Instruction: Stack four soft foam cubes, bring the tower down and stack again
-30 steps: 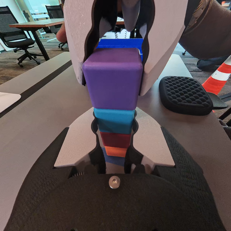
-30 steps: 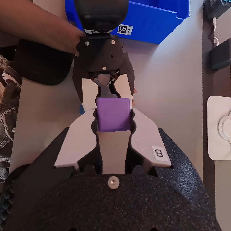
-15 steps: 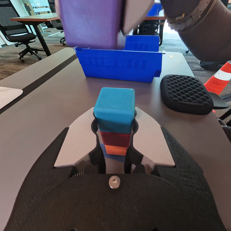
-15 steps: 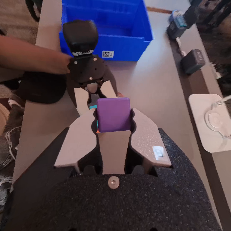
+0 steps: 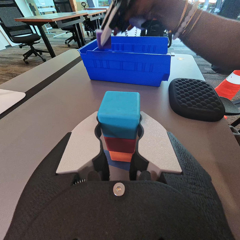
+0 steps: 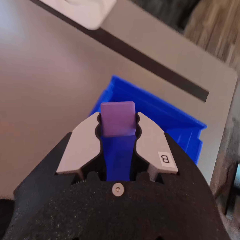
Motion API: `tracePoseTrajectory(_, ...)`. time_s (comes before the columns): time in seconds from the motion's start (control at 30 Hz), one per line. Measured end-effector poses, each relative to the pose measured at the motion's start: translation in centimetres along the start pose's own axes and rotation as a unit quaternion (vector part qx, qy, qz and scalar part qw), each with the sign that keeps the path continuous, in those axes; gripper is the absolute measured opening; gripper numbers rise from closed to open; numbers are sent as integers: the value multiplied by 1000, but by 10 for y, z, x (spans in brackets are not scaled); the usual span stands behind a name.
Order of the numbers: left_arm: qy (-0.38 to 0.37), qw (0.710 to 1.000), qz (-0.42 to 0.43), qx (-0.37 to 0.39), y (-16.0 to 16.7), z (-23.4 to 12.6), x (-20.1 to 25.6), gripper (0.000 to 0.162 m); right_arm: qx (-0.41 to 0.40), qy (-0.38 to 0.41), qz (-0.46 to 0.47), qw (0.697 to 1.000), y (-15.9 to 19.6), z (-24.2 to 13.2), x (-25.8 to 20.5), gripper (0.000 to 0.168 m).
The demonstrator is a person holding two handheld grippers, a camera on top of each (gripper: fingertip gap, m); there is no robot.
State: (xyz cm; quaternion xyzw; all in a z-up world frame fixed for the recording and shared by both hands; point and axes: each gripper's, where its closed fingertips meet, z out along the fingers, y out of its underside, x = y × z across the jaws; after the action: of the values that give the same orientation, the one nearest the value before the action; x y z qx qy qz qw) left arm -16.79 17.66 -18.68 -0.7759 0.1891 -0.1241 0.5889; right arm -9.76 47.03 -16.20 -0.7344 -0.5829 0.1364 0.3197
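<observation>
A tower of three foam cubes stands on the grey table: a teal cube [image 5: 118,110] on top, a dark red cube [image 5: 120,144] under it, an orange cube [image 5: 120,156] at the bottom on a blue patch [image 5: 116,165]. My left gripper [image 5: 118,121] is shut on the teal cube, its fingers against both sides. My right gripper [image 6: 118,117] is shut on a purple cube [image 6: 117,118] and holds it in the air over the left end of the blue bin [image 6: 162,111]. In the left wrist view the purple cube [image 5: 99,39] shows above the bin [image 5: 127,72], blurred.
A black textured pad [image 5: 194,98] lies right of the tower. A white pad [image 5: 9,98] lies at the left table edge. A person's arm [image 5: 207,29] reaches across at upper right. An orange and white cone [image 5: 231,83], chairs and desks stand beyond the table. Left tips to right tips: about 30 cm.
The right gripper lifted the purple cube off the top of the tower and carried it away to above the blue bin. The left gripper and the three remaining cubes have not moved.
</observation>
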Motion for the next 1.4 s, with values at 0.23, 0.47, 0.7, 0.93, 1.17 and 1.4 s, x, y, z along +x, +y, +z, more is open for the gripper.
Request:
tracePoseTrajectory(0.23,-5,1000,0,6,0,0,0,54,-68,5,56,996,48,62,17,50)
tracePoseTrajectory(0.47,-6,1000,0,9,-1,0,-1,54,-98,-11,43,994,73,84,8,55)
tracePoseTrajectory(0.7,-2,1000,-2,-15,13,0,2,72,52,34,59,996,10,15,31,75)
tracePoseTrajectory(0.93,-9,999,11,-29,27,7,2,69,222,-386,-260,857,-58,-108,-218,75)
tracePoseTrajectory(1.17,-18,999,14,-31,32,11,0,59,109,-443,-396,797,-29,-65,-324,74)
tracePoseTrajectory(1.4,-12,1000,11,-24,30,9,1,55,76,-412,-430,799,-22,-38,-333,48)
